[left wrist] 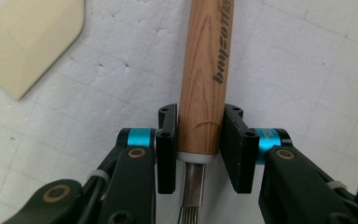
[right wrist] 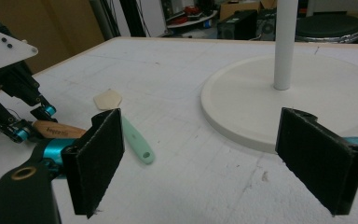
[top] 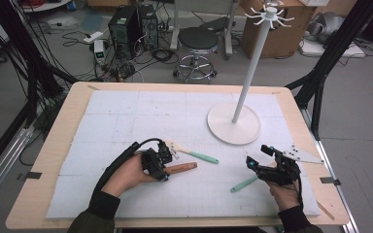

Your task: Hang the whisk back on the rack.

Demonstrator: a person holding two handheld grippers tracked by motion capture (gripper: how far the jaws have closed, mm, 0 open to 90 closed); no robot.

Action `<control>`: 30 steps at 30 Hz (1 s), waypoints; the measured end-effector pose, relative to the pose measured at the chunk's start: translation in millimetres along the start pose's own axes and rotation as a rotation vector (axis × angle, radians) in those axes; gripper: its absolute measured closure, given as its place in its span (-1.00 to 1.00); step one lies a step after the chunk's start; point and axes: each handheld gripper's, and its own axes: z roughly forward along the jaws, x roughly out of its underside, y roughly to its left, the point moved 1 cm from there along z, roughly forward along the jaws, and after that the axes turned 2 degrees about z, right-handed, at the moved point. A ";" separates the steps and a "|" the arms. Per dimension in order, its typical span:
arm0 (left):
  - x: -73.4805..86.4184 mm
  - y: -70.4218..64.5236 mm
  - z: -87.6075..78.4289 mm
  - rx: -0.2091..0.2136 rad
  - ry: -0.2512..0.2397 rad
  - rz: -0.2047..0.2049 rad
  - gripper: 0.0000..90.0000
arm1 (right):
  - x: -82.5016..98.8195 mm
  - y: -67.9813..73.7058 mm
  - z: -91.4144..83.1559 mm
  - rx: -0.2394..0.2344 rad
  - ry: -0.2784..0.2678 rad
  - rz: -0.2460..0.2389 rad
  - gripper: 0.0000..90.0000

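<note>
Left gripper (left wrist: 199, 135) clamps the whisk's wooden handle (left wrist: 206, 70) near its ferrule; lifting should stay level, while right gripper (right wrist: 214, 158) waits wide open.

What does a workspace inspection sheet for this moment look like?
Surface: white foam mat on a wooden table.
Job's things: wooden-handled tool lying on the mat, metal wires at its end.
Clutter: mint-handled spatula, second mint-handled tool, white hook stand.
Grippers: left gripper, fingers against both sides of the wooden handle; right gripper open, nothing between.
Cables: black cable trailing from the left gripper; loose floor cables.
Surroundings: stool, computer tower, cardboard box.
</note>
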 end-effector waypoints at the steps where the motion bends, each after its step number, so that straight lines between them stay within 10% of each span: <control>1: 0.6 -0.4 -0.3 0.002 -0.003 0.006 0.55 | 0.1 0.0 -0.3 0.000 0.003 0.004 -0.68; 11: 11.2 7.2 -5.5 0.021 -0.094 -0.069 0.58 | 0.1 -0.6 -1.3 0.004 0.002 0.004 -0.68; 30: 18.9 16.4 -44.8 0.140 -0.601 -0.283 0.58 | 1.2 -1.8 -0.2 0.005 0.007 0.004 -0.68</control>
